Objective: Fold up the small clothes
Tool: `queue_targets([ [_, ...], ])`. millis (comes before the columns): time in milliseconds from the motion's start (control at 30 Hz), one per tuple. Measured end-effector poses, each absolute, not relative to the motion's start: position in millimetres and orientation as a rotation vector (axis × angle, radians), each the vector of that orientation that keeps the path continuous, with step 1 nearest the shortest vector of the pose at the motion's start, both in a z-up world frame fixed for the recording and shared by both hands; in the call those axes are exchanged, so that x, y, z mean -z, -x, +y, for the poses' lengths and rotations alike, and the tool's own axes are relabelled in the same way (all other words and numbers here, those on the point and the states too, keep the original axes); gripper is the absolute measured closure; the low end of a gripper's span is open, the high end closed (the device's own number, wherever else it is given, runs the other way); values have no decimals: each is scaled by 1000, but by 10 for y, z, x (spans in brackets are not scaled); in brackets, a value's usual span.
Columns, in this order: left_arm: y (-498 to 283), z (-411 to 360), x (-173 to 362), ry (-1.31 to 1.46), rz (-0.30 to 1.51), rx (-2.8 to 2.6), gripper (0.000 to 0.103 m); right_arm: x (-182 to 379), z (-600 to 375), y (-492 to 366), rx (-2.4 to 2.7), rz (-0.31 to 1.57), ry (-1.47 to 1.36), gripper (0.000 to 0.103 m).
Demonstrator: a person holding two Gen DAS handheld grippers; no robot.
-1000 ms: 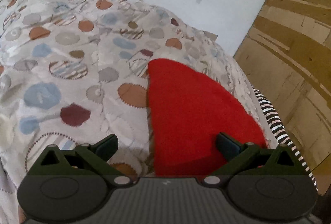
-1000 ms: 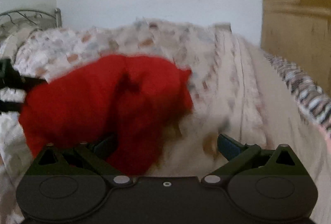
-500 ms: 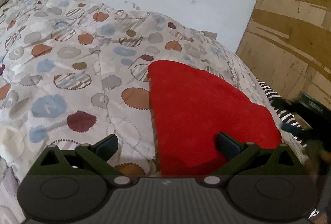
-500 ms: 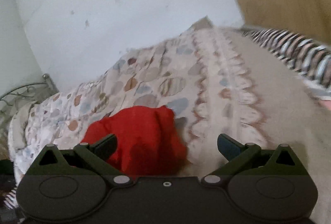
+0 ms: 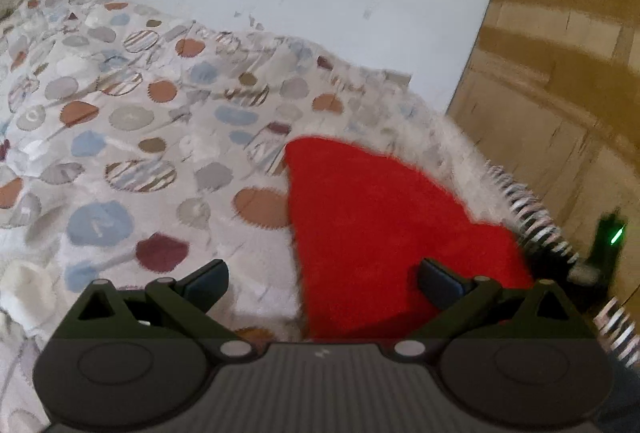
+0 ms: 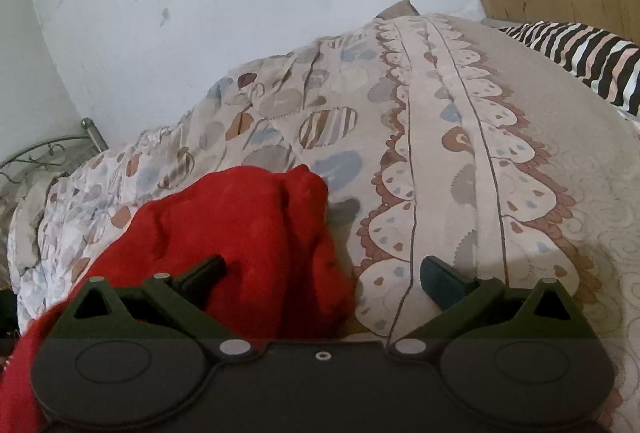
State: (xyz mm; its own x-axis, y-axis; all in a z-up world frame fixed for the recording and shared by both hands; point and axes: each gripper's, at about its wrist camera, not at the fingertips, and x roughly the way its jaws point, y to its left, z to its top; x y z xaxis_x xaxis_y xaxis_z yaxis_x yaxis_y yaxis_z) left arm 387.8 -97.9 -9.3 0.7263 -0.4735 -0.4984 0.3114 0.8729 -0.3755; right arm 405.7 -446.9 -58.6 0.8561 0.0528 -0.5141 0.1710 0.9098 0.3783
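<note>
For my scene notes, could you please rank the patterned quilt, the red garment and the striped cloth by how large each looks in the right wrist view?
1. Patterned quilt, largest by far.
2. Red garment, though nearness to the camera enlarges it.
3. Striped cloth, smallest, cut off by the frame edge.

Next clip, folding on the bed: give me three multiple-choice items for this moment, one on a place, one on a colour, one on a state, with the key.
1. Where does the garment lie in the left wrist view?
A. on the patterned quilt near its right edge
B. on the floor
C. hung on the bed frame

2. What colour is the garment?
A. blue
B. red
C. striped black and white

3. How do the two grippers stand?
A. both shut on cloth
B. left shut, right open
C. both open, holding nothing

Key: 1 A, the red garment rests on the quilt by its right edge. 2 B, it is plain red in both views. 3 C, the left gripper and the right gripper show fingers spread wide with nothing clamped.
</note>
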Motion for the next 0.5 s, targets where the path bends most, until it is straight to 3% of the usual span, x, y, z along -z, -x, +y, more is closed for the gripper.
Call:
queue_targets([
  [200, -4067, -1123, -30, 374, 647, 514, 1, 570, -4413, -4054, 81, 552, -388, 1],
  [300, -4154, -1337, 110, 264, 744, 530, 0, 577, -4430, -4026, 78, 553, -399, 1],
  [500, -4098, -1334, 441, 308, 852, 590, 0, 610, -4469, -3983, 62, 535, -439, 0],
])
